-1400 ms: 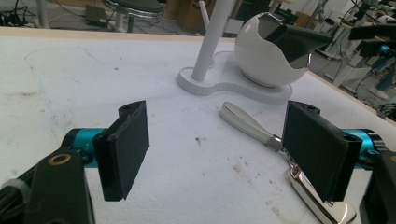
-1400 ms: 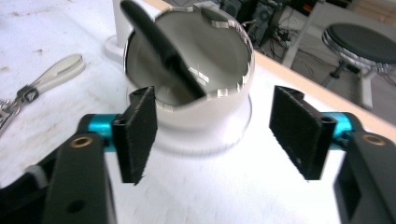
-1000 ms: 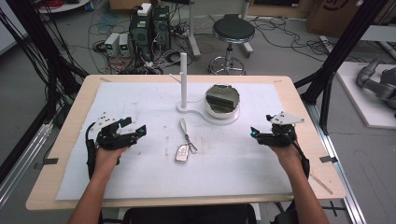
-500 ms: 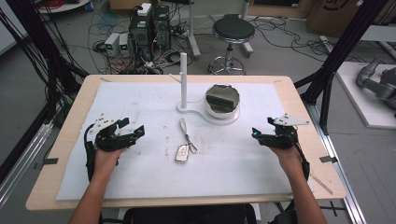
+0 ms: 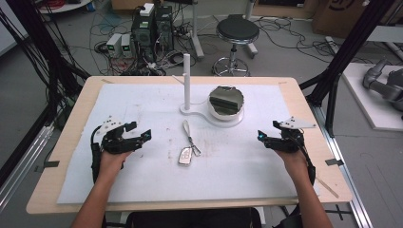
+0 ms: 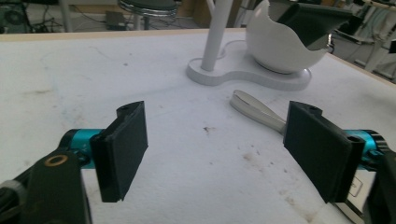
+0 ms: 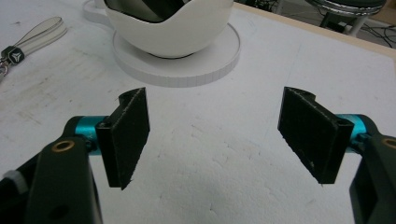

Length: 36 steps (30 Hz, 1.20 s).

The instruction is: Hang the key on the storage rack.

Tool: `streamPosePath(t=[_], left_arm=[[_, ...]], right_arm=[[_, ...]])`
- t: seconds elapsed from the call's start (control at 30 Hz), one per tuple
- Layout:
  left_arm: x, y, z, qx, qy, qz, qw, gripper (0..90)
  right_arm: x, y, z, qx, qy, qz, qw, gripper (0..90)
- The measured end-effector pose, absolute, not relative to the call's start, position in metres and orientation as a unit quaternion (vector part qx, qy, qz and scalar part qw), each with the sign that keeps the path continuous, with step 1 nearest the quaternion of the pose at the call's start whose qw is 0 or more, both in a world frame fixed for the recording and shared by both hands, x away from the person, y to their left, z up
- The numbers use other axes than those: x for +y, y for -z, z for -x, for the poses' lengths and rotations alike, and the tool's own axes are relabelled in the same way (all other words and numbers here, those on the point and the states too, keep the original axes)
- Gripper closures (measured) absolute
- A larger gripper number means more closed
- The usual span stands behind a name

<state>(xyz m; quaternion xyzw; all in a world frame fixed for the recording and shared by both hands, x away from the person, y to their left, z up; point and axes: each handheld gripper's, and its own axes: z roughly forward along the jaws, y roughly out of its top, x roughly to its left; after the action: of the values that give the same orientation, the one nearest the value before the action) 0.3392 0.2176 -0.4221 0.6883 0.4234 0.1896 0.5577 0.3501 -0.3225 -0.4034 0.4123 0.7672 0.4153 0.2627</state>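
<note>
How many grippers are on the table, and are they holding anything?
2: left gripper at the mat's left side, right gripper at its right, both open and empty.

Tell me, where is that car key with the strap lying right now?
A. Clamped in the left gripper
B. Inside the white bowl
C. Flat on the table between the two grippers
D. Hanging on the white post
C: the car key lies flat on the white table cover, its strap pointing toward the white post, while the left gripper and right gripper sit open and empty on either side of it.
</note>
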Motion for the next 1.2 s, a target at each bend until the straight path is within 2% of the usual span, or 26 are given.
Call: streamPosePath(t=[0.2, 0.53, 0.63, 0.7, 0.77, 0.93, 1.2], left_arm=[[0.204, 0.423, -0.341, 0.413, -0.162, -0.702, 0.557, 31.2], [0.174, 0.431, -0.365, 0.443, -0.141, -0.716, 0.522, 30.4], [0.154, 0.429, -0.373, 0.441, -0.132, -0.726, 0.511, 37.8], [0.147, 0.429, -0.376, 0.441, -0.128, -0.729, 0.508, 38.8], [0.133, 0.431, -0.381, 0.439, -0.125, -0.732, 0.505, 44.8], [0.113, 0.437, -0.389, 0.447, -0.116, -0.740, 0.489, 44.8], [0.082, 0.441, -0.394, 0.453, -0.143, -0.763, 0.439, 39.1]], right_arm=[[-0.324, 0.403, -0.347, 0.767, -0.417, -0.410, 0.264, 25.6], [-0.323, 0.405, -0.352, 0.767, -0.414, -0.414, 0.261, 25.6], [-0.323, 0.406, -0.352, 0.769, -0.413, -0.411, 0.262, 25.7], [-0.323, 0.406, -0.352, 0.768, -0.414, -0.414, 0.262, 25.7], [-0.324, 0.406, -0.352, 0.767, -0.414, -0.415, 0.263, 25.7], [-0.326, 0.407, -0.352, 0.767, -0.413, -0.416, 0.260, 25.7], [-0.329, 0.408, -0.351, 0.765, -0.414, -0.419, 0.260, 25.8]])
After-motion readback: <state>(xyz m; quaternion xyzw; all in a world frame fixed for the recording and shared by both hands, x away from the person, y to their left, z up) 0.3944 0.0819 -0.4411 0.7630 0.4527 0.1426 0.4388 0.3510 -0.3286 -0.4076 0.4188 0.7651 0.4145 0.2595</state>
